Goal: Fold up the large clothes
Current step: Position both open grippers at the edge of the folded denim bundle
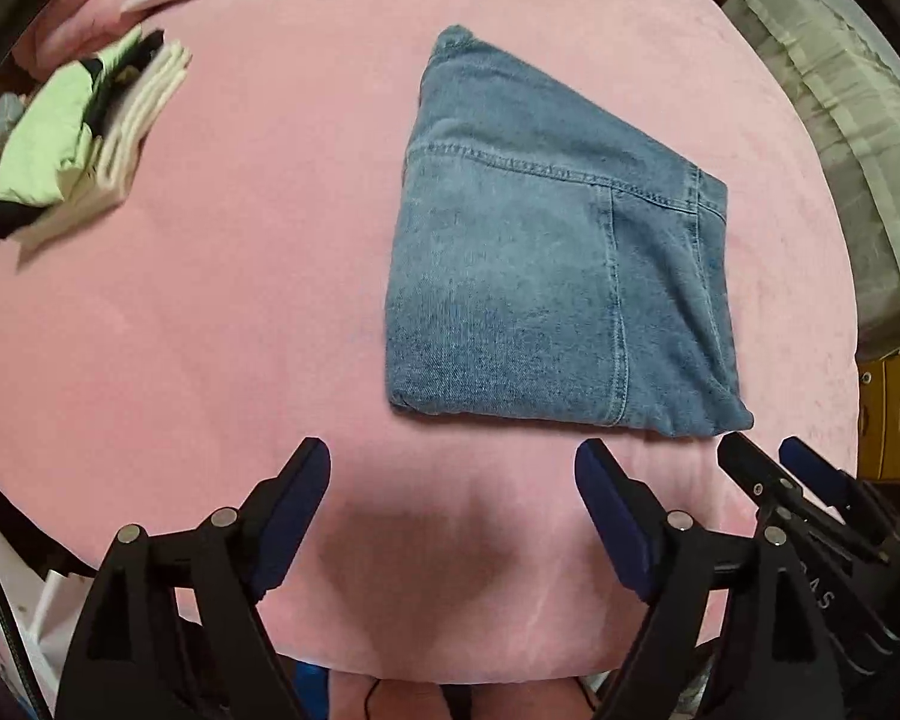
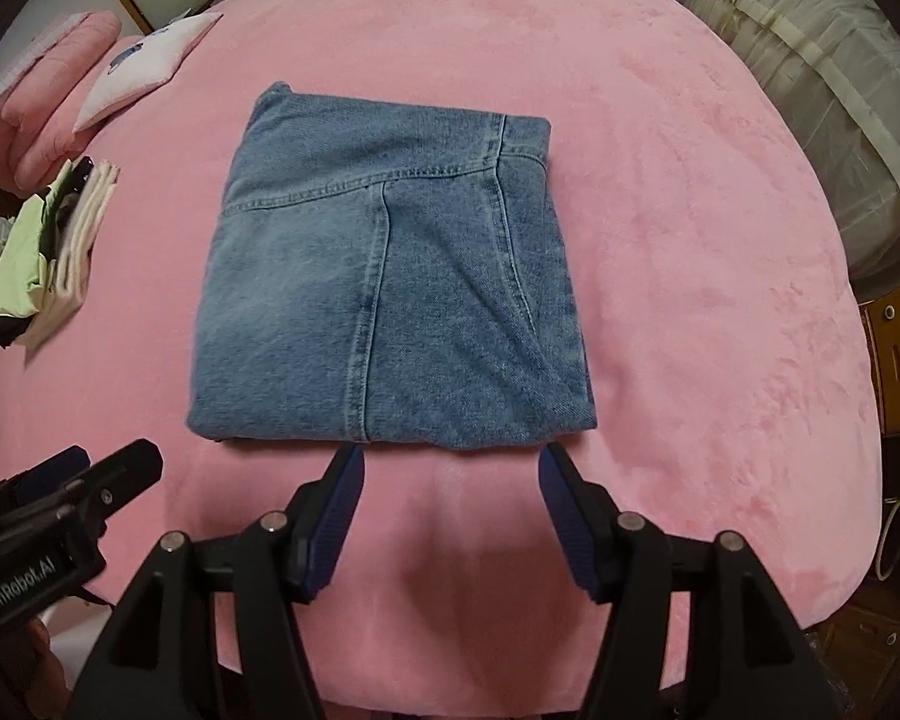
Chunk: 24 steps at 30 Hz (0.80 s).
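The black left gripper (image 1: 453,471) with blue pads stands wide apart, holding nothing; the right gripper (image 2: 450,474) gapes too, empty — both above the pink plush bedspread (image 2: 690,240); a stack of folded pale clothes (image 1: 84,138) lies well to the left; the folded blue denim jeans (image 2: 384,288) lie flat just beyond the fingertips, untouched

Left gripper (image 1: 453,468), black angular frame, dark-blue ribbed pads, silver round pivot screws; right gripper (image 2: 452,471) alike, white "GenRobot.AI" lettering on the casing.
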### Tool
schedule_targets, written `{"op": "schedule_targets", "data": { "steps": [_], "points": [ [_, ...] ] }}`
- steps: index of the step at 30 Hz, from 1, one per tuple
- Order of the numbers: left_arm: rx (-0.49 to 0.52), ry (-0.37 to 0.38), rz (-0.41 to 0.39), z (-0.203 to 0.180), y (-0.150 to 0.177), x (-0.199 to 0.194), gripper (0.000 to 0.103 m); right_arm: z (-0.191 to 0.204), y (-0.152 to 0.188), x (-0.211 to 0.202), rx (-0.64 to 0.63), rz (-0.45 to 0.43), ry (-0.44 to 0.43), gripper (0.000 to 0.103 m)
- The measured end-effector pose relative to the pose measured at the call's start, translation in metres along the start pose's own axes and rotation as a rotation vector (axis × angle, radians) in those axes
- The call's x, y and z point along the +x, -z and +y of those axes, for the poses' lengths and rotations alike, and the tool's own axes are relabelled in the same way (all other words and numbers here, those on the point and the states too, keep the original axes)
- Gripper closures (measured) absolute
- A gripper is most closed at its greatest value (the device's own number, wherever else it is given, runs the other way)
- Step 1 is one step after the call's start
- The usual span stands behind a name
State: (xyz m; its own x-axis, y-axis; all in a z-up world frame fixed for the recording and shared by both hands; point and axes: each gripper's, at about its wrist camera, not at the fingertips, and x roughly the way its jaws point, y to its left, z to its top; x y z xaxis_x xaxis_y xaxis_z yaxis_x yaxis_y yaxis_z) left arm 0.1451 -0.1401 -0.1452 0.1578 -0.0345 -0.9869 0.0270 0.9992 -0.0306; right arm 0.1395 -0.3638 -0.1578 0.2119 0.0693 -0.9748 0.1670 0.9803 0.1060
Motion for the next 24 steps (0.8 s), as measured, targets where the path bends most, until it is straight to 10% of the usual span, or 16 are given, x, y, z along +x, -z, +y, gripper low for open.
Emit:
{"op": "schedule_targets", "data": {
  "steps": [24],
  "points": [
    [-0.018,-0.034,0.012,0.006,-0.013,0.004,0.020,-0.009,-0.014,0.014,0.024,0.063,-0.018,0.034]
  ]
}}
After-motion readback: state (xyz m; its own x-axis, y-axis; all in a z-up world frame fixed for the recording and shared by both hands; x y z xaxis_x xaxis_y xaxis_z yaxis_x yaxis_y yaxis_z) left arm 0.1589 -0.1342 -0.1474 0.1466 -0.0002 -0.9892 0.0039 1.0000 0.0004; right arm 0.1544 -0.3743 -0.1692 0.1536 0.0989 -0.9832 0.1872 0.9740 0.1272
